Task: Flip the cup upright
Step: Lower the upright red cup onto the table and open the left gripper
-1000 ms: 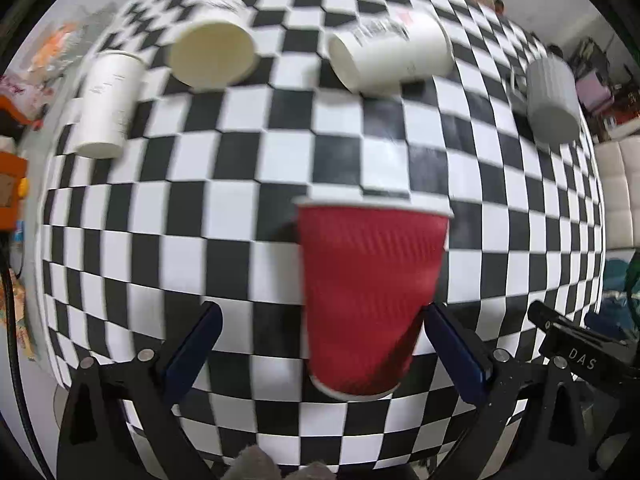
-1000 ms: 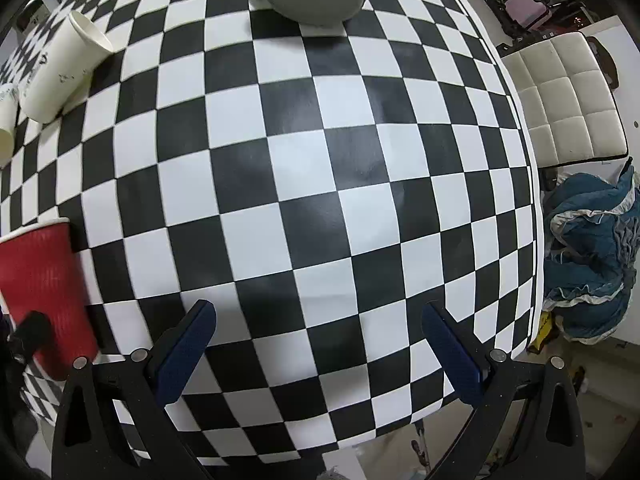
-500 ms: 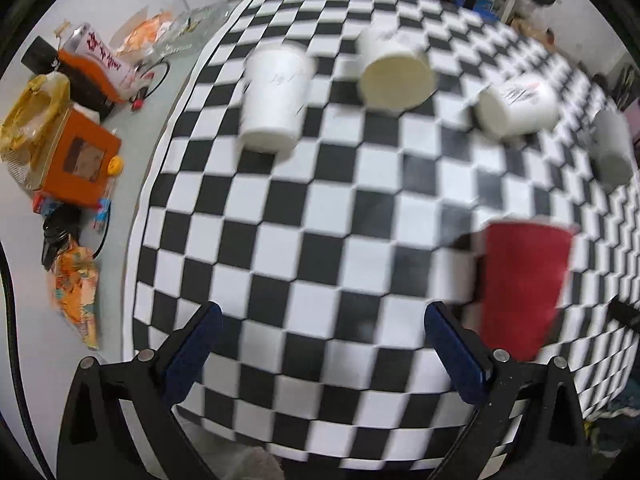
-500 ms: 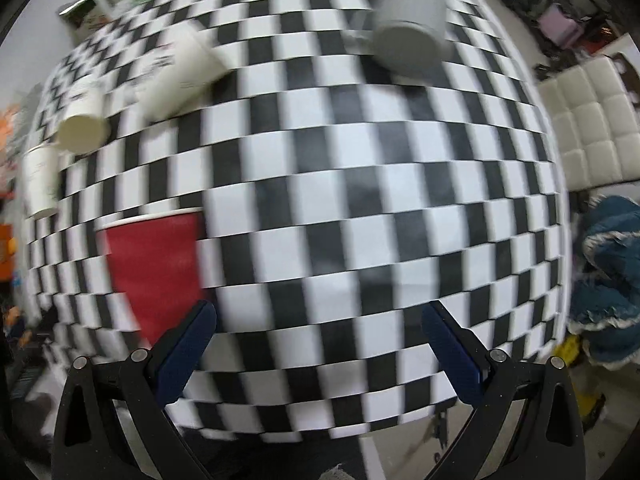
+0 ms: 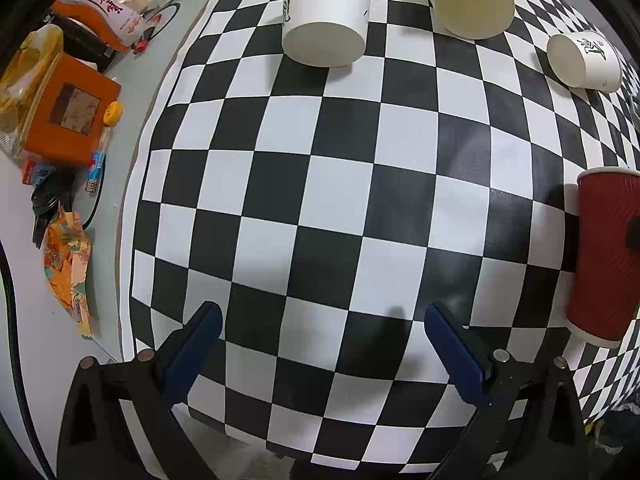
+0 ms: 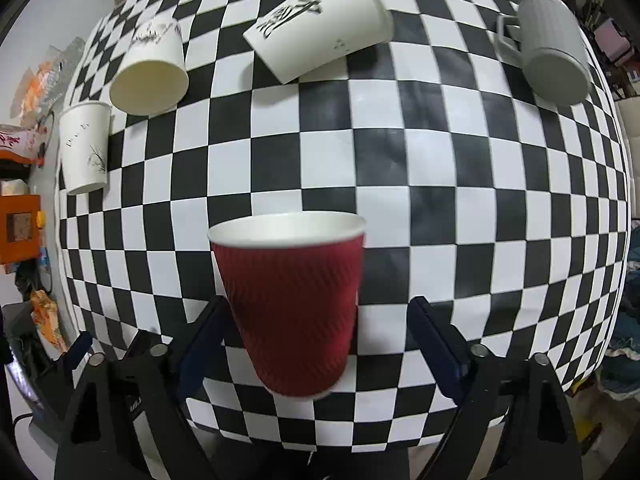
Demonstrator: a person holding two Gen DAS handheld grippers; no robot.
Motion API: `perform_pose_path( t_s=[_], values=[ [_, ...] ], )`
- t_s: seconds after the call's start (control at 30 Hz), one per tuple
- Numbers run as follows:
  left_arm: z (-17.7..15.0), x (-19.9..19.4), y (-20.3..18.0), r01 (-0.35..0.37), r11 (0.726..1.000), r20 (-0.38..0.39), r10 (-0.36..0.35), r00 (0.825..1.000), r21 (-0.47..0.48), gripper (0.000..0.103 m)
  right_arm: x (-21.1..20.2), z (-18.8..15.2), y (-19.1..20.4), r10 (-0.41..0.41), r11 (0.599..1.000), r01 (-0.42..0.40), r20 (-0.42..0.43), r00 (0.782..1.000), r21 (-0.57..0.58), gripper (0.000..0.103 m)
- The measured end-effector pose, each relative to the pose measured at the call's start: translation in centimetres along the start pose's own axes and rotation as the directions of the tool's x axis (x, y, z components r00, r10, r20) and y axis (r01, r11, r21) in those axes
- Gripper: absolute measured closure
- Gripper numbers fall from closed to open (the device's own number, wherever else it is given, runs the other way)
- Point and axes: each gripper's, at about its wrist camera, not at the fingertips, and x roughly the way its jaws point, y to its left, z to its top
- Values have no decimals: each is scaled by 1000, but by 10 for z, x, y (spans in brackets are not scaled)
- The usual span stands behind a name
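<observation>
Cup [image 6: 290, 304] upright | right hand-held gripper [image 6: 316, 328] spread around it, untouching | left hand-held gripper [image 5: 320, 340] spread, empty

Black brush calligraphy marks the lying paper cup [image 6: 320, 26] beside the grey mug [image 6: 548, 48], with a small red seal above it. Red Chinese characters run along a white packet [image 5: 108, 10] above the orange box [image 5: 64, 116]; none can be read for certain.

In the left wrist view the red cup [image 5: 604, 256] is cut off by the right edge, a dark part crossing its side. Beside the orange box [image 5: 64, 116], the small clutter is too small to identify.
</observation>
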Motion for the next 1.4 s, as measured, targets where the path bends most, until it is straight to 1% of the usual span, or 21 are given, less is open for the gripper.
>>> perform_pose_path(
  t_s=[0.07,0.13,0.2,0.3,0.37,0.43,0.5,0.57,0.67,0.73,0.83,0.9,1.0,1.1,1.17,1.2,1.3,1.37,1.4],
  values=[
    [0,-1,0,3,1000,-2,-3,1000,7,0,7,3,4,6,1000,-6,-15,1000,-8,17],
    [1,-2,-1,7,1000,-5,-7,1000,10,0,10,5,9,38,999,-38,-27,999,-10,28],
    [0,-3,-1,13,1000,-5,-13,1000,15,0,9,4,13,29,999,-29,-19,999,-19,28],
    [2,-1,-1,12,1000,-13,-12,1000,21,0,5,0,16,41,999,-41,11,999,-29,29],
    [2,-2,-2,13,1000,-24,-13,1000,20,0,-2,-2,16,58,998,-57,48,997,-29,29],
    [4,-2,-2,12,1000,-55,-11,998,15,0,-12,-6,15,63,998,-60,117,991,-30,29],
    [6,-2,-1,24,1000,-84,-23,996,5,0,-23,-9,14,69,998,-64,209,975,-28,29],
    [8,-5,-5,31,1000,-90,-30,995,3,0,-31,-9,9,70,998,-69,295,953,-16,29],
    [12,-10,-13,23,1000,-82,-21,996,14,0,-38,-6,4,57,998,-62,413,909,-2,29],
    [16,-11,-18,20,1000,-81,-18,997,21,0,-40,-7,2,32,999,-38,484,875,2,30],
    [20,-11,-25,11,999,-76,-8,997,36,0,-37,-10,3,-2,1000,4,552,834,-1,30],
    [22,-12,-31,4,999,-71,-1,997,47,0,-32,-8,4,-18,1000,26,571,820,-6,30],
    [23,-12,-39,-1,999,-68,5,998,54,0,-30,-15,6,-24,998,55,596,802,-34,30],
    [21,-15,-44,-1,998,-62,5,998,59,0,-29,-27,9,-27,995,77,595,803,-58,29],
    [18,-22,-50,-4,998,-57,8,998,65,0,-27,-32,9,-23,995,74,577,816,-64,29],
    [16,-26,-55,-3,998,-55,6,998,66,0,-25,-34,8,-19,995,69,558,830,-68,29],
    [11,-36,-63,0,997,-45,4,999,82,0,-20,-42,6,-19,995,68,516,856,-76,25],
    [6,-44,-67,0,996,-36,4,999,94,0,-19,-50,4,-16,995,64,506,862,-77,20],
    [2,-51,-69,-1,995,-32,4,999,99,0,-20,-55,2,-13,995,59,498,867,-77,15]
  ],
)
